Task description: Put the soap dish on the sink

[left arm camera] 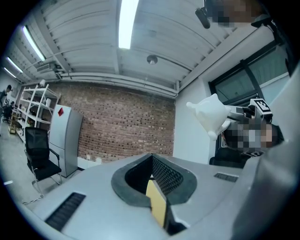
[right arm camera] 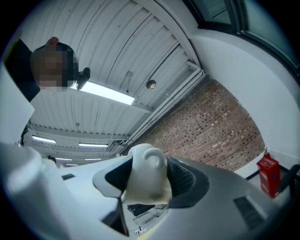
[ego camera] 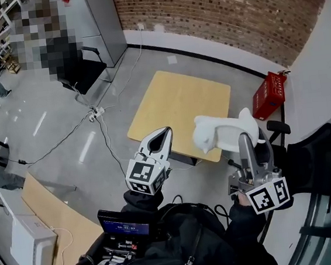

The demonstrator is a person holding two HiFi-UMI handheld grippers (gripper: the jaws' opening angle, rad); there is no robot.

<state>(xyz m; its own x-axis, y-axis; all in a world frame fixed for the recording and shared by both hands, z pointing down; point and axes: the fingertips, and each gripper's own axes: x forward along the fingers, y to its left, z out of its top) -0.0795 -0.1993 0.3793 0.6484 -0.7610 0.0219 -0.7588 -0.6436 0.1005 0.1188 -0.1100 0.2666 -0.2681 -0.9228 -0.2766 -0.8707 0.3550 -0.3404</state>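
The soap dish (ego camera: pixel 221 132) is a white ceramic piece with rounded, ear-like lobes. My right gripper (ego camera: pixel 254 144) is shut on it and holds it in the air above the floor, right of the yellow table. In the right gripper view the soap dish (right arm camera: pixel 146 176) fills the gap between the jaws of my right gripper (right arm camera: pixel 147 180). My left gripper (ego camera: pixel 164 134) hovers to its left with its tips together and nothing in it. From the left gripper view the soap dish (left arm camera: pixel 213 115) shows up at the right, beyond my left gripper (left arm camera: pixel 152 161). No sink is in view.
A square yellow table (ego camera: pixel 180 107) stands on the grey floor ahead. A red box (ego camera: pixel 269 94) leans at the white wall to the right. A black office chair (ego camera: pixel 79 70) and cables lie at the far left; a white device (ego camera: pixel 27 240) sits on a wooden desk.
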